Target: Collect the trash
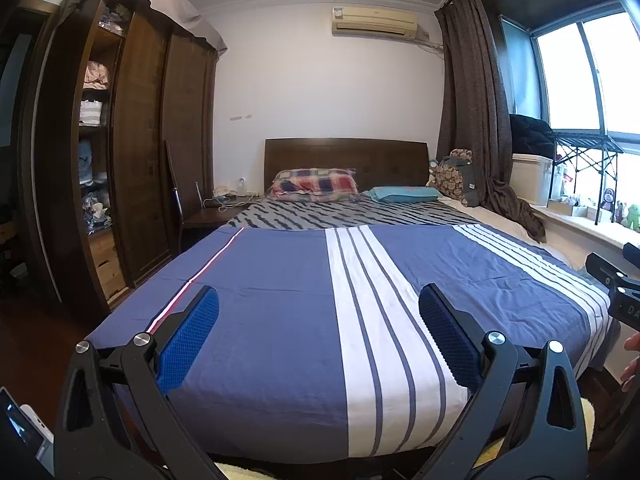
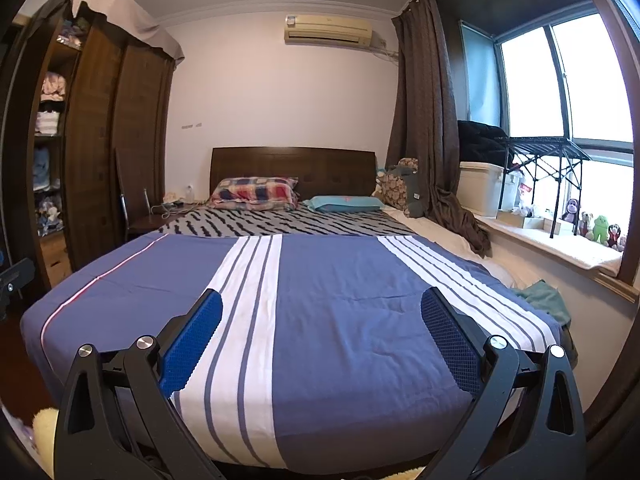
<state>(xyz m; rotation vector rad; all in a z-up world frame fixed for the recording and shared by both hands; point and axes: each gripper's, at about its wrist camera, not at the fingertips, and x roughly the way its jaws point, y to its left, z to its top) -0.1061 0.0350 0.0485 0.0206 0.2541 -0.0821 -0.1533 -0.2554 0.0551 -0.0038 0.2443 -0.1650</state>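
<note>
My left gripper [image 1: 319, 300] is open and empty, held above the foot of a bed [image 1: 280, 280] with a blue cover and white stripes. My right gripper [image 2: 321, 302] is also open and empty, above the same bed [image 2: 340, 280], to the right of the left one. Its black body shows at the right edge of the left wrist view [image 1: 616, 292]. No trash is plainly visible on the bed in either view.
A plaid pillow [image 1: 314, 186] and a teal pillow [image 1: 402, 194] lie at the headboard. A dark wardrobe [image 1: 132, 152] stands left, with a chair [image 1: 188, 208] beside it. A window sill with stuffed toys [image 2: 596, 228], a white box [image 2: 480, 188] and a curtain [image 2: 428, 120] is right. A green cloth [image 2: 548, 300] lies beside the bed.
</note>
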